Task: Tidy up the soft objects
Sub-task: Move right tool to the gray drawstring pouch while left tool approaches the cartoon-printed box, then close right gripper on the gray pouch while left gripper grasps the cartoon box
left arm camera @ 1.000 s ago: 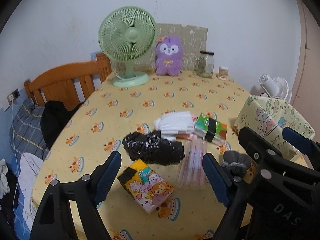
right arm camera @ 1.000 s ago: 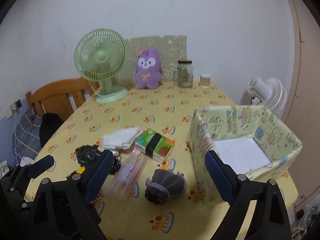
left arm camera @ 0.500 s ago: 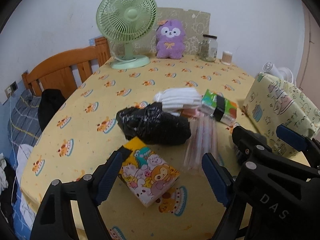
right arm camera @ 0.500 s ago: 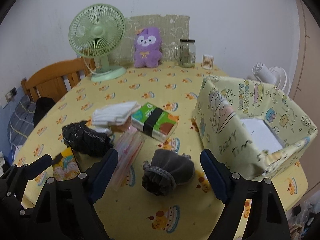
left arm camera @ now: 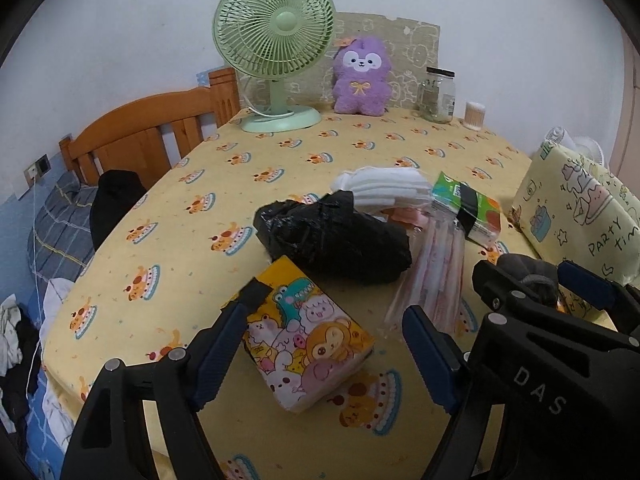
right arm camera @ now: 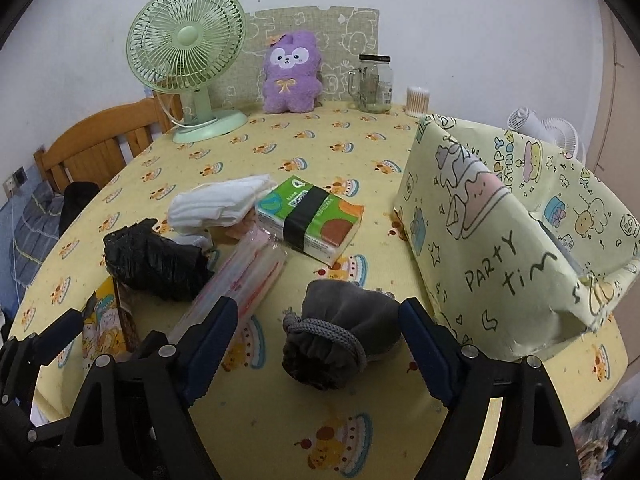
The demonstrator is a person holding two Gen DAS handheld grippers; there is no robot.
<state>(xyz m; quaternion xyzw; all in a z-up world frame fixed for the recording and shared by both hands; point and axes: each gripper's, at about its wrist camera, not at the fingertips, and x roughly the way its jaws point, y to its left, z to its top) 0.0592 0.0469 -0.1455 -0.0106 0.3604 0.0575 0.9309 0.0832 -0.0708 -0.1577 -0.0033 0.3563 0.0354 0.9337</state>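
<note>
On the yellow tablecloth (left arm camera: pixel 192 236) lies a cartoon-printed tissue pack (left arm camera: pixel 308 344). My left gripper (left arm camera: pixel 320 356) stands open around it, the left pad close by its edge. Behind it are a black plastic bundle (left arm camera: pixel 336 236), folded white cloths (left arm camera: pixel 384 190), a green tissue pack (left arm camera: pixel 468 210) and a clear pack of pink sticks (left arm camera: pixel 436 276). My right gripper (right arm camera: pixel 320 356) is open astride a grey drawstring pouch (right arm camera: pixel 340 332); the right pad is near its side, the left pad apart. A yellow party-print box (right arm camera: pixel 500 248) stands open just right of the pouch.
At the table's back stand a green fan (right arm camera: pixel 186 64), a purple plush (right arm camera: pixel 292 74), a glass jar (right arm camera: pixel 376 84) and a cotton-swab tub (right arm camera: pixel 417 100). A wooden headboard (left arm camera: pixel 148 136) and bedding lie left of the table. A white fan (right arm camera: pixel 548 132) is beyond the box.
Both grippers have come down and nearer the table. The cartoon pack now lies between the left fingers and the grey pouch between the right ones. The right jaws narrowed a little.
</note>
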